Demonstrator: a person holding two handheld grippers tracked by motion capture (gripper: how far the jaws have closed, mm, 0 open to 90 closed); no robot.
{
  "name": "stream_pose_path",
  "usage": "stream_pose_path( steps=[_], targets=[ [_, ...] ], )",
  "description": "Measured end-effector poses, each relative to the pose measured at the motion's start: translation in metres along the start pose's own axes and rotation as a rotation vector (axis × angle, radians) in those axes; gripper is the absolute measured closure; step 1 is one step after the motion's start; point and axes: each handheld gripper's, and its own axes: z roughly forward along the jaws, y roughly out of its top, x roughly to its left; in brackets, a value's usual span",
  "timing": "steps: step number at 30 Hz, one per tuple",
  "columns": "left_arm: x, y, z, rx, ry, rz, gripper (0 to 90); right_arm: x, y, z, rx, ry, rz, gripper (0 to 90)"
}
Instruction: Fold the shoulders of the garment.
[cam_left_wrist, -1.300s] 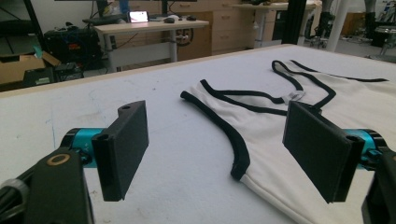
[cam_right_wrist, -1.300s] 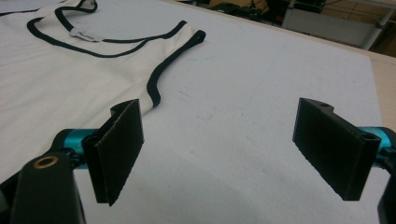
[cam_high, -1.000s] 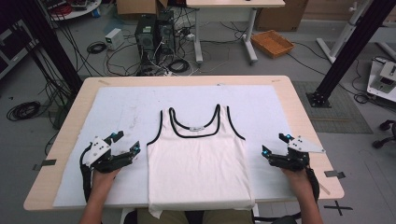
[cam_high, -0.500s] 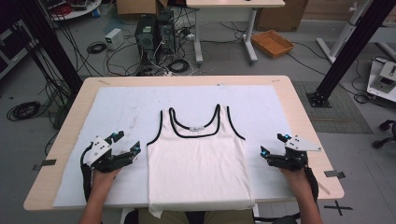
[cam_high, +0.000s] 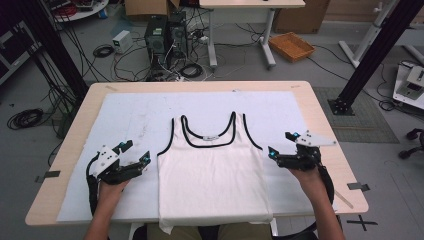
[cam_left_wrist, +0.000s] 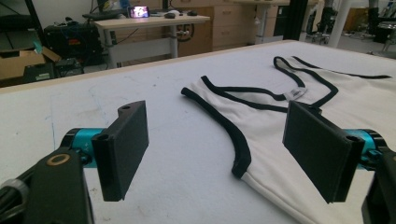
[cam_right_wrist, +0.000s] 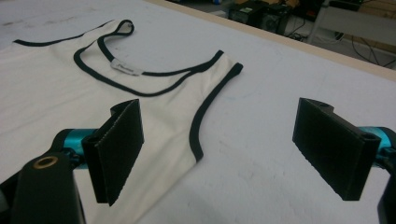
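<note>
Left tongs (cam_high: 135, 151) sit low over the white sheet (cam_high: 125, 120), jaws wide apart, nothing between them, just beside the left edge of the tank top (cam_high: 212, 175). Tank top lies flat, mid-tabletop (cam_high: 325, 130), straps pointing away, hem hanging over the near edge. Right tongs (cam_high: 280, 144) also spread wide, empty, just off the shirt's right side.

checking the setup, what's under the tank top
The white tank top lies flat on a white sheet covering the wooden table. The sheet beneath the fabric is hidden, so anything under it cannot be seen.
</note>
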Motion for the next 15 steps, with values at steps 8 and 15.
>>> stream_pose_path(
  steps=[8,15],
  targets=[
    [0.0,0.0,0.001,0.008,0.014,-0.004,22.5,-0.009,0.056,0.039,0.046,0.005,0.001,16.0],
    [0.003,0.0,0.001,0.01,0.028,-0.038,22.5,-0.014,0.07,0.091,0.15,-0.036,0.028,16.0]
  ],
)
